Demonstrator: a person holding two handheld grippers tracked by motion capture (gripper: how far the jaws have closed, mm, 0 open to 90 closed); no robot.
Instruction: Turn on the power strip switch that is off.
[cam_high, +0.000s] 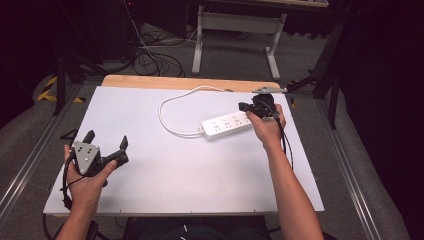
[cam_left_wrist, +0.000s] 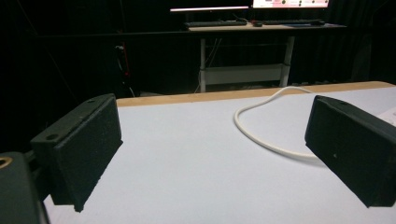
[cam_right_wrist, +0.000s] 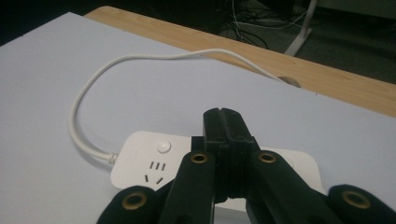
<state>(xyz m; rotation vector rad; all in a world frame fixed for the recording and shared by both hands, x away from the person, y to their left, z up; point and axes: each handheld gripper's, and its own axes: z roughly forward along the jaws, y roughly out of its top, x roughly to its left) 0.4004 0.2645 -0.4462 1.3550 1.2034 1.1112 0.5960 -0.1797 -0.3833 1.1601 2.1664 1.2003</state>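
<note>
A white power strip (cam_high: 227, 125) lies on the white table board (cam_high: 175, 170), right of centre. Its white cable (cam_high: 167, 117) loops left and back toward the far wooden edge. My right gripper (cam_high: 243, 106) hovers over the strip's right end, pointing left. In the right gripper view its jaws (cam_right_wrist: 223, 116) are pressed together with nothing between them, above the strip (cam_right_wrist: 144, 161) and its round button (cam_right_wrist: 163, 147). My left gripper (cam_high: 107, 138) rests near the board's left edge, jaws wide apart and empty. In the left gripper view the gripper (cam_left_wrist: 210, 144) faces the cable loop (cam_left_wrist: 261, 105).
A wooden strip (cam_high: 150, 81) runs along the board's far edge, with a small grey metal piece (cam_high: 270, 90) at its right end. Beyond the table stand a desk frame (cam_high: 235, 25) and loose floor cables (cam_high: 150, 55). Metal rails (cam_high: 30, 160) flank the board.
</note>
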